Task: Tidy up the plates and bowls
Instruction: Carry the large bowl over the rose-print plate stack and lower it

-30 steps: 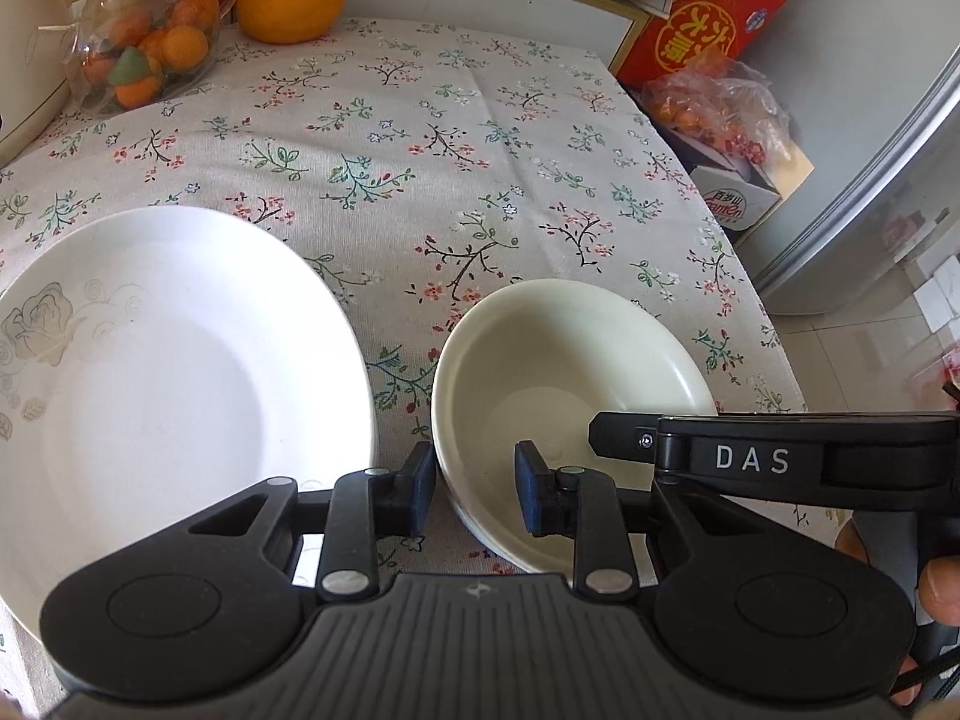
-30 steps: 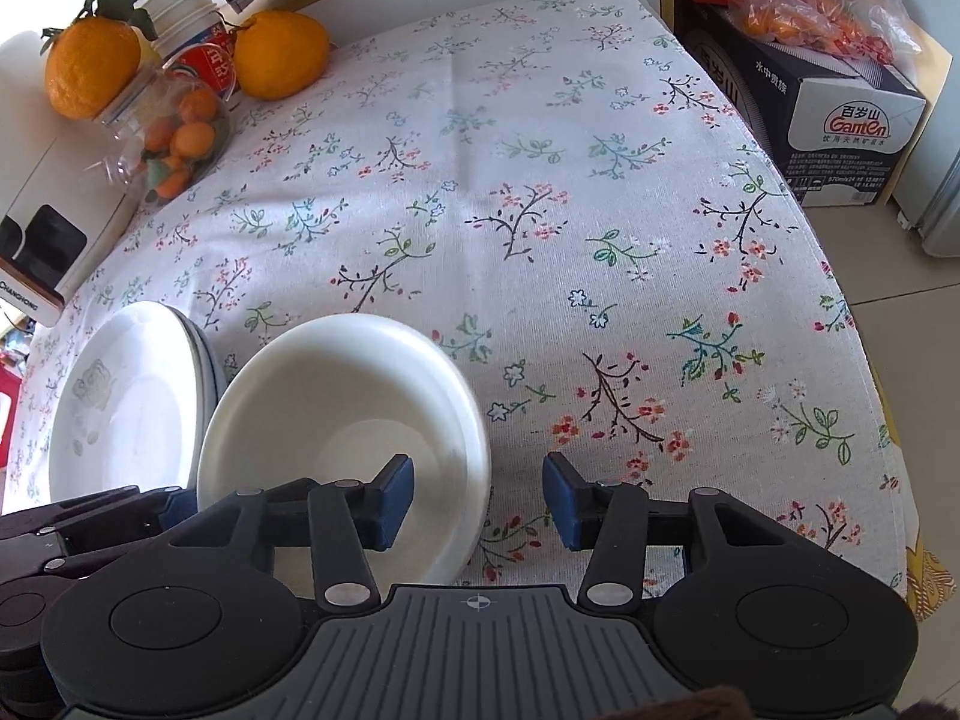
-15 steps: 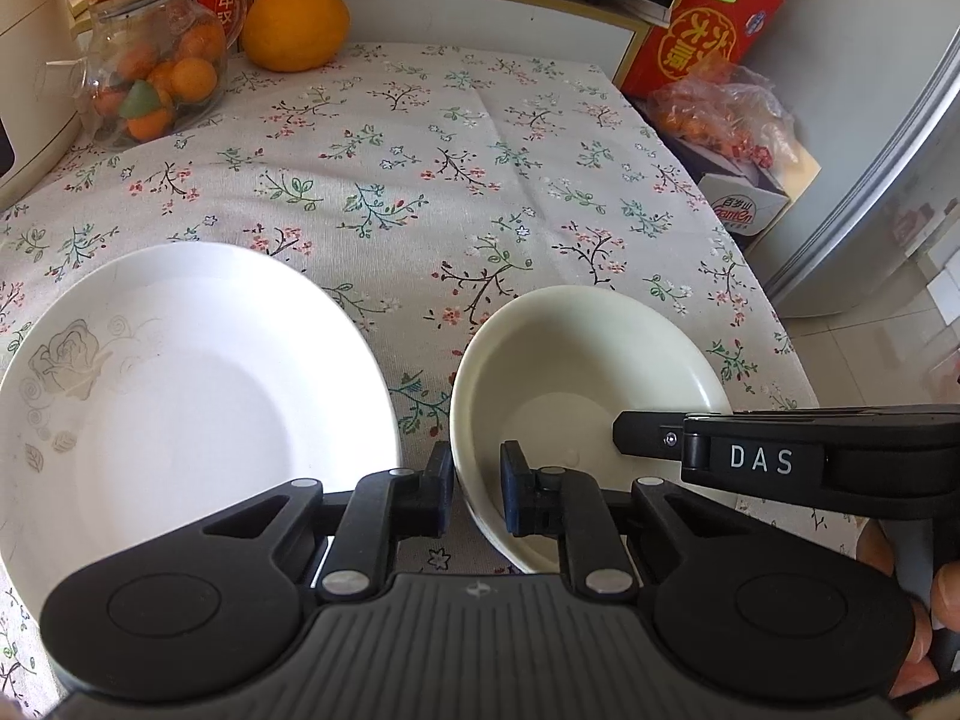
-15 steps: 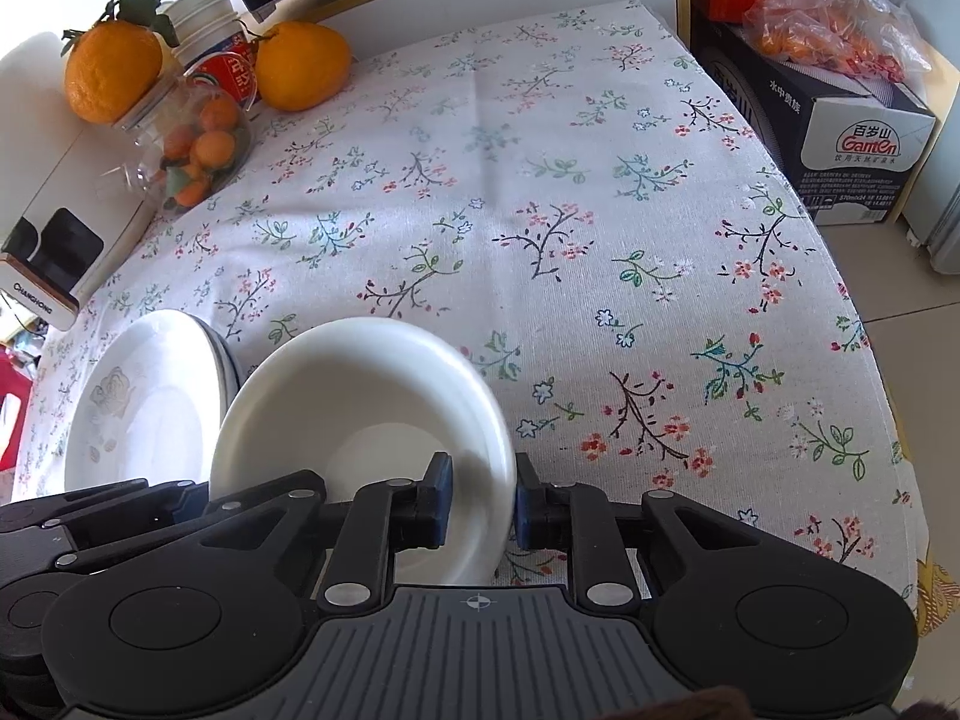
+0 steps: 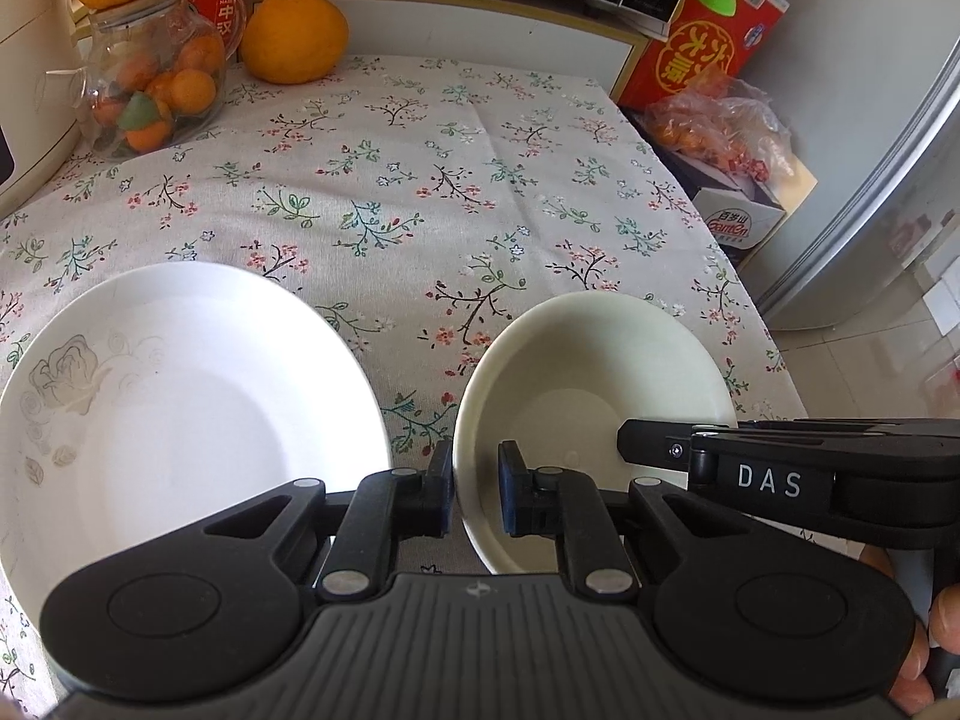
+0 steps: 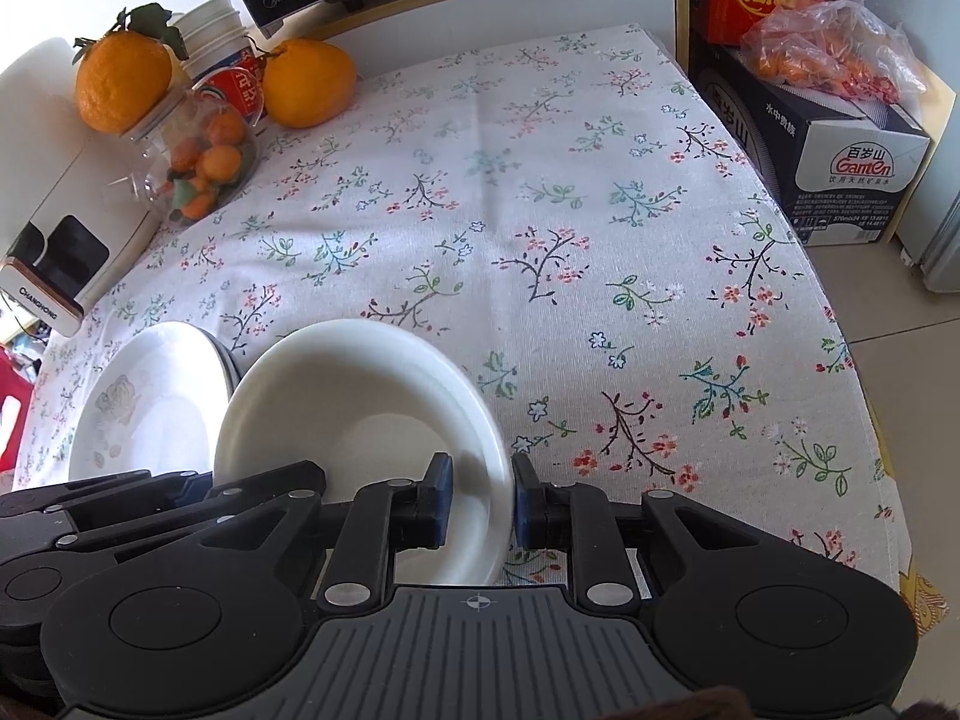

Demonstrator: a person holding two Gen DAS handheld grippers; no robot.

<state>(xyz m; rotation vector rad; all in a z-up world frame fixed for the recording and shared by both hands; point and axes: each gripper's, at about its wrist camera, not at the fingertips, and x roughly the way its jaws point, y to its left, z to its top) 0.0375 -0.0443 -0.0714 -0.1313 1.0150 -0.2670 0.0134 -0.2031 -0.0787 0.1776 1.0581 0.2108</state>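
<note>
A plain cream bowl (image 5: 600, 378) is gripped from both sides and looks raised off the floral tablecloth. My left gripper (image 5: 476, 497) is shut on the bowl's left rim. My right gripper (image 6: 482, 501) is shut on the right rim of the bowl (image 6: 360, 396). A stack of white plates with a grey rose print (image 5: 180, 408) lies just left of the bowl; it also shows in the right wrist view (image 6: 144, 402). The right gripper's body crosses the left wrist view at the right.
At the table's far left stand a jar of small oranges (image 5: 153, 90), two large oranges (image 5: 294, 33) and paper cups (image 6: 222, 54). A microwave sits behind. A white appliance (image 6: 66, 240) is at the left edge. Boxes and a fruit bag (image 6: 828, 60) stand off the table's right side.
Both grippers have closed on the bowl's rims from open. The bowl has then risen and tipped slightly, and both cameras have pulled up and back.
</note>
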